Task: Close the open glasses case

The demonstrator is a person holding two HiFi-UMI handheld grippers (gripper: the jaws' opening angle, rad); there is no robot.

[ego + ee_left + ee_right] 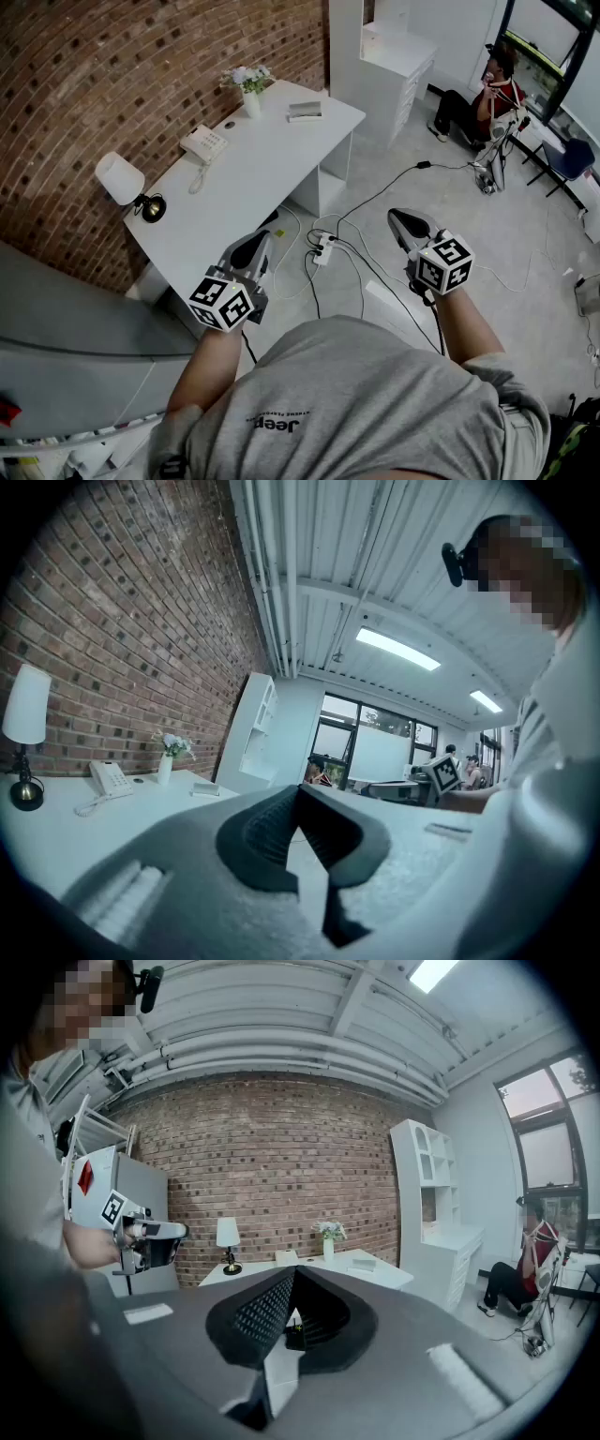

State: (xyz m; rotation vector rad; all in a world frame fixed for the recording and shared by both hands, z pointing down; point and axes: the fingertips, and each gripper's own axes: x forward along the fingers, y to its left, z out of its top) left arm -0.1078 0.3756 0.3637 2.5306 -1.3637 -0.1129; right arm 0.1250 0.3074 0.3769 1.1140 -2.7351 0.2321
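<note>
Nearby, a white desk [262,155] stands against the brick wall [112,75].

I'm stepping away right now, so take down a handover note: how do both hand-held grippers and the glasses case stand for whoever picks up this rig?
Left hand-held gripper: shut, empty, held in the air, touching nothing.
Right hand-held gripper: shut, empty, held over the floor.
Glasses case: at the far end of the white desk, right of the vase in the head view. It is too small to tell how its lid stands.
Done: nothing; neither gripper is at the case.
Left: step to the desk's far end, reach the case, shut its lid.
</note>
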